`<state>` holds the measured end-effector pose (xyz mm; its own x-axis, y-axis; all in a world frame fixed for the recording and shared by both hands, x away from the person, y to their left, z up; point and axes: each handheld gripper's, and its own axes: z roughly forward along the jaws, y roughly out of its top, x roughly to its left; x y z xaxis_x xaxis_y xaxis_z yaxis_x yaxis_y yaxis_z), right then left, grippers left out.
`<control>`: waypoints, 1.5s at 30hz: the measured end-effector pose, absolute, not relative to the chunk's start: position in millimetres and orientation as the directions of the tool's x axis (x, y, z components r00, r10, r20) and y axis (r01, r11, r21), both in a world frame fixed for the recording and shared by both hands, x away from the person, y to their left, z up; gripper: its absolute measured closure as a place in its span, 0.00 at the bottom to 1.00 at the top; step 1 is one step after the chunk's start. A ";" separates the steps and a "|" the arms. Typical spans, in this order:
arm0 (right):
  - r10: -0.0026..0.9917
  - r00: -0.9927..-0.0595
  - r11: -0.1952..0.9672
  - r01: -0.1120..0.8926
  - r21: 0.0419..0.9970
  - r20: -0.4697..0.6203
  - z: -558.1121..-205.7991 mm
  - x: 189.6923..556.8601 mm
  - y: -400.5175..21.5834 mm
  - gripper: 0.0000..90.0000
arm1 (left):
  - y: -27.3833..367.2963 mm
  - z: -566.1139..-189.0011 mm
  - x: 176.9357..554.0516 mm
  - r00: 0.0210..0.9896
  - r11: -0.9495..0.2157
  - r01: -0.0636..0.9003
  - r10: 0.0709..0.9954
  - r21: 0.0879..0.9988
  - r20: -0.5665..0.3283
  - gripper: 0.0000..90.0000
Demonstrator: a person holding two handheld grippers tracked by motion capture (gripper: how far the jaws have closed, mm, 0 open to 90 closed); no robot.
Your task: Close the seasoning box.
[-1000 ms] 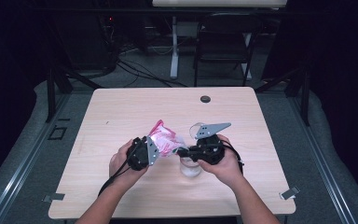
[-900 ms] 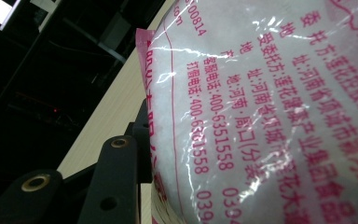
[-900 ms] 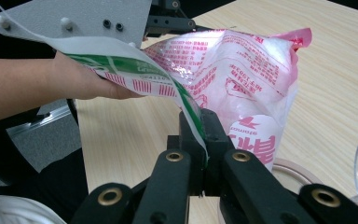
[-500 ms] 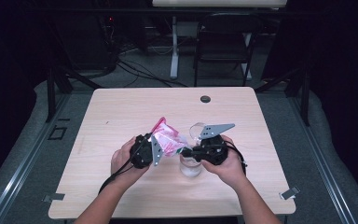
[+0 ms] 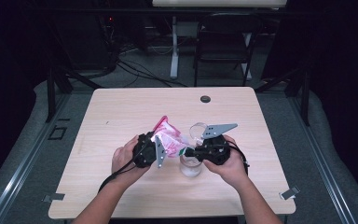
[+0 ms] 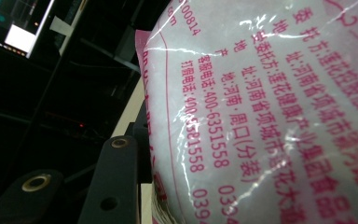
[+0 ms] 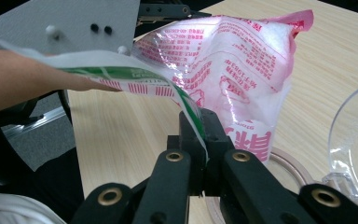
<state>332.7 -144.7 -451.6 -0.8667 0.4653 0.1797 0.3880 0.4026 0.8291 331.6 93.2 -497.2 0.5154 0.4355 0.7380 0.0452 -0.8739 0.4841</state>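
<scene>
Both forearms are bare, with no sleeves in the high view. The left gripper [image 5: 153, 150] is a black block with a grey three-cornered plate on top and a black cable trailing back under the wrist. The right gripper [image 5: 192, 151] is black too, with the same grey plate and a black cable. In the right gripper view its matte black fingers [image 7: 193, 140] carry brass-ringed pivot holes; the other gripper's grey plate bears dark screws

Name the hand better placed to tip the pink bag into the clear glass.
Left. The left gripper holds the pink bag by its body beside the clear glass, so it can tilt it. The right gripper only pinches the bag's corner strip.
</scene>
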 end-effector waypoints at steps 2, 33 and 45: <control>0.465 -0.867 0.401 0.385 0.831 0.178 -451.1 332.7 -145.7 1.00 | 91.8 -496.8 331.7 0.509 -0.871 0.036 0.438 0.490 0.741 0.68; 0.483 -0.861 0.411 0.383 0.827 0.159 -453.2 332.6 -143.9 1.00 | 82.0 -491.4 324.5 0.401 -0.953 -0.036 0.263 0.302 0.878 0.68; 0.480 -0.862 0.412 0.384 0.826 0.162 -453.9 333.2 -144.6 1.00 | 79.2 -489.4 323.2 0.374 -0.966 -0.059 0.213 0.253 0.903 0.68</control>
<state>333.2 -144.6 -453.9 -0.8624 0.4796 0.1621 0.3843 0.4118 0.8263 323.2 79.2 -489.4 0.3740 0.2135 0.9025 -0.0594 -0.9656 0.2530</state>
